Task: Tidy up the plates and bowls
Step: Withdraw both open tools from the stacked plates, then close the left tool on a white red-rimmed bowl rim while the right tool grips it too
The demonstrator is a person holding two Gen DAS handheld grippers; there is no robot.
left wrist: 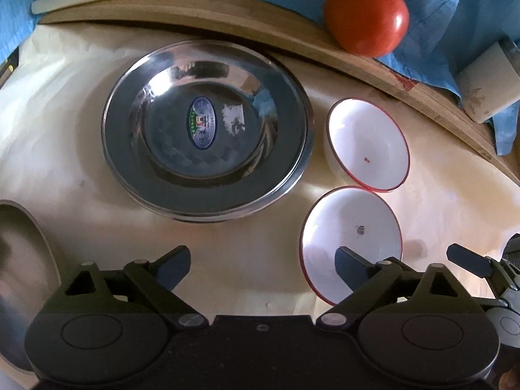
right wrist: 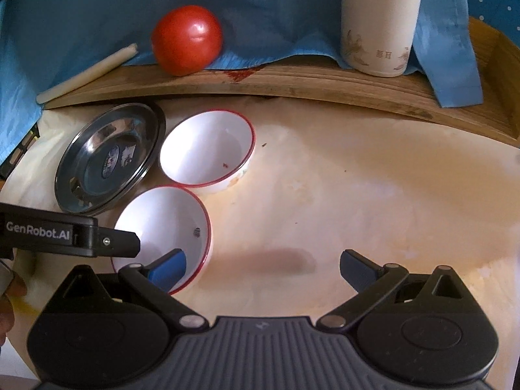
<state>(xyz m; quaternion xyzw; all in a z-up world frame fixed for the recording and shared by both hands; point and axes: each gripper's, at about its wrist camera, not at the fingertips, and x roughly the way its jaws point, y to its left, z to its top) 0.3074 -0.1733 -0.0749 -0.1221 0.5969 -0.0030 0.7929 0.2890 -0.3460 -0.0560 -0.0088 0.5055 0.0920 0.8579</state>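
Note:
A steel plate (left wrist: 204,130) with a sticker in its middle lies on the cream table; it also shows in the right wrist view (right wrist: 107,159). Two white bowls with red rims stand to its right: a far bowl (left wrist: 367,143) (right wrist: 208,148) and a near bowl (left wrist: 351,237) (right wrist: 162,224). My left gripper (left wrist: 263,263) is open and empty, hovering in front of the plate, its right finger over the near bowl. My right gripper (right wrist: 263,266) is open and empty, its left finger over the near bowl's rim. A second steel plate's edge (left wrist: 22,260) shows at far left.
A wooden board (right wrist: 292,81) runs along the back with a red tomato (right wrist: 187,39) (left wrist: 367,16), a white thermos (right wrist: 378,22), a white stick (right wrist: 87,71) and blue cloth (right wrist: 81,16). The left gripper's body (right wrist: 68,234) reaches in at left.

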